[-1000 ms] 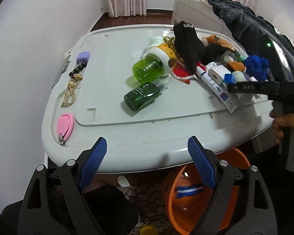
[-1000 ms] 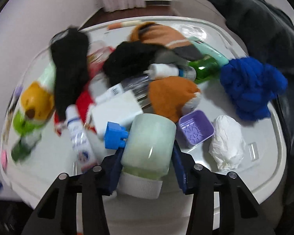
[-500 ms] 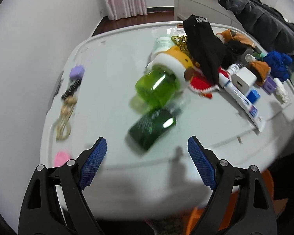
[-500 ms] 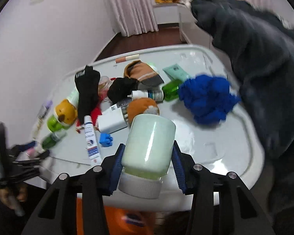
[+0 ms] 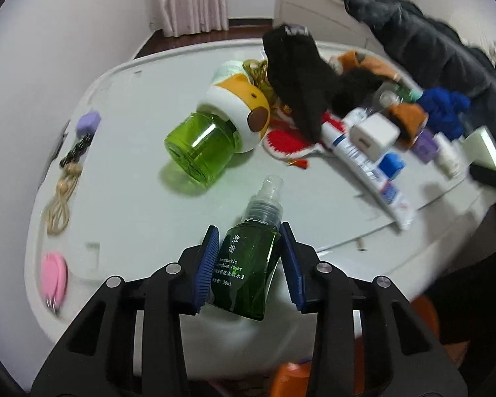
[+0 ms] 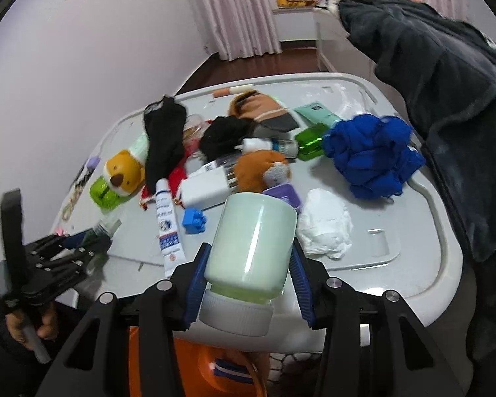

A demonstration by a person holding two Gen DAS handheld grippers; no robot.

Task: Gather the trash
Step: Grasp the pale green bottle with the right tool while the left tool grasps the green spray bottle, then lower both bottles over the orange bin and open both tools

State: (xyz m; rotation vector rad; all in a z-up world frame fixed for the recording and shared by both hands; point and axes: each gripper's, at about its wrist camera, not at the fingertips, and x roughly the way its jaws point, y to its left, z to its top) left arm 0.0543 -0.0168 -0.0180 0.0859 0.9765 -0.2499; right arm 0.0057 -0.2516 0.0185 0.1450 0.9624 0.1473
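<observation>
**Now lift both bottles clear and carry them to the bin**

Left gripper (image 5: 250, 258) has just closed its jaws on the dark green toner bottle (image 5: 248, 264), low centre of frame. Right gripper (image 6: 246, 278) pinches the pale green bottle (image 6: 251, 248). Raise each straight, clearing the clutter, toward the orange bin (image 6: 221, 374) at bottom.
</observation>
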